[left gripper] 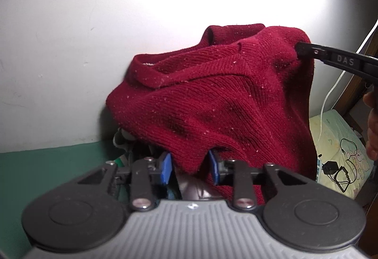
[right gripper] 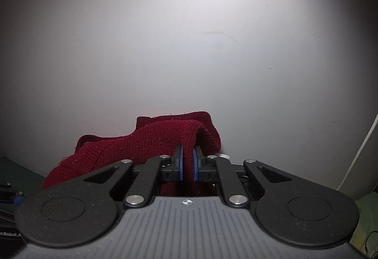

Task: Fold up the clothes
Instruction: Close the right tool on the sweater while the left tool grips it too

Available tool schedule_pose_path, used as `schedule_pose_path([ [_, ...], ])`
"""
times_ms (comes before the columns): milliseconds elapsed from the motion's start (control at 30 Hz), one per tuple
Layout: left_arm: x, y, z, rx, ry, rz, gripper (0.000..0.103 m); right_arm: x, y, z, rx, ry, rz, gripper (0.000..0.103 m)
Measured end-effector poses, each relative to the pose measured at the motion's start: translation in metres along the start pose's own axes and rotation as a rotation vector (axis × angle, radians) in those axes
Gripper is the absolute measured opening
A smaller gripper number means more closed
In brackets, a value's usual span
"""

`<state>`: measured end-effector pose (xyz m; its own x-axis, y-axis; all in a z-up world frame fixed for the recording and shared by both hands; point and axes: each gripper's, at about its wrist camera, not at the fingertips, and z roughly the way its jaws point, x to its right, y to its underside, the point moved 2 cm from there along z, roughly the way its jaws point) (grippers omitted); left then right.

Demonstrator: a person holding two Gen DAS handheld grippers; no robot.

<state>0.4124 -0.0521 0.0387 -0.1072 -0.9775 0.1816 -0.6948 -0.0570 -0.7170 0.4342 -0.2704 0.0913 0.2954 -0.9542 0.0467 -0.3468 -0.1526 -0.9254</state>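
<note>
**Red sweater held up by both grippers before a white wall**

A dark red knitted sweater (left gripper: 212,98) hangs lifted in front of a plain white wall (left gripper: 70,23), bunched and draped, with its ribbed collar showing at the upper left of the fabric.

The left gripper (left gripper: 190,168) sits at the garment's near lower edge. A pointed fold of the knit drops between its blue pads (left gripper: 166,168), and the jaws stand partly closed around it; whether the pads actually press on the cloth cannot be told.

The right gripper (right gripper: 187,165) has its jaws closed tight on a fold of the sweater, the blue pads pinching the knit from both sides. From the left wrist view, its black finger meets the sweater's upper right corner, and part of a hand (left gripper: 372,126) appears at the far right edge.

Below the sweater lies a green surface (left gripper: 35,164) on the left. To the right rest a pale printed pillow (left gripper: 337,141) with a black charger and cable (left gripper: 335,171) on it, and a white cord (left gripper: 330,98) runs down the wall.
</note>
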Motion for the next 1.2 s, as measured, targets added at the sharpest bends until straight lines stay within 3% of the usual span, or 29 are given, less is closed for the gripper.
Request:
schedule_pose_path([
  [333,-0.011,0.011,-0.002,-0.021,0.028,-0.038,0.021,-0.010,0.012,-0.052,-0.016,0.013,-0.106,0.008],
  [400,-0.011,0.012,-0.003,-0.022,0.036,-0.047,0.041,-0.010,0.016,-0.057,-0.024,0.019,-0.121,0.008],
  [467,-0.012,0.012,-0.005,-0.006,0.050,-0.076,0.069,-0.007,0.018,-0.062,-0.028,0.031,-0.139,0.008],
  [500,-0.014,0.012,-0.004,0.002,0.054,-0.090,0.073,-0.006,0.019,-0.064,-0.032,0.034,-0.144,0.008],
  [567,-0.015,0.010,-0.002,0.015,0.056,-0.114,0.093,-0.005,0.021,-0.062,-0.043,0.026,-0.132,0.008],
  [600,-0.014,0.009,-0.002,0.019,0.053,-0.122,0.095,-0.005,0.022,-0.061,-0.047,0.024,-0.125,0.013],
  [633,-0.013,0.008,0.000,0.018,0.046,-0.124,0.095,-0.004,0.024,-0.059,-0.047,0.031,-0.121,0.019],
  [700,-0.009,0.005,0.007,0.005,0.034,-0.120,0.095,-0.002,0.026,-0.058,-0.035,0.052,-0.108,0.049],
  [733,-0.008,0.004,0.011,0.002,0.031,-0.124,0.095,0.000,0.027,-0.058,-0.027,0.060,-0.099,0.053],
  [833,-0.008,0.000,0.018,0.001,0.034,-0.153,0.093,0.003,0.025,-0.054,-0.016,0.039,-0.055,0.056],
  [967,-0.007,-0.005,0.029,-0.019,0.076,-0.176,0.061,0.007,0.024,-0.049,-0.017,0.020,-0.020,0.056],
  [1000,-0.006,-0.006,0.028,-0.017,0.083,-0.176,0.060,0.007,0.026,-0.047,-0.016,0.019,-0.017,0.056],
  [1067,-0.004,-0.007,0.025,-0.004,0.077,-0.158,0.054,0.008,0.029,-0.044,-0.011,0.009,-0.007,0.053],
  [1133,-0.003,-0.006,0.021,0.006,0.073,-0.148,0.046,0.007,0.031,-0.038,-0.016,-0.008,-0.001,0.031],
  [1167,-0.003,-0.005,0.019,0.012,0.071,-0.149,0.041,0.006,0.031,-0.037,-0.018,-0.017,0.003,0.015],
  [1200,-0.004,-0.005,0.015,0.018,0.070,-0.151,0.038,0.004,0.031,-0.037,-0.015,-0.022,0.006,0.009],
])
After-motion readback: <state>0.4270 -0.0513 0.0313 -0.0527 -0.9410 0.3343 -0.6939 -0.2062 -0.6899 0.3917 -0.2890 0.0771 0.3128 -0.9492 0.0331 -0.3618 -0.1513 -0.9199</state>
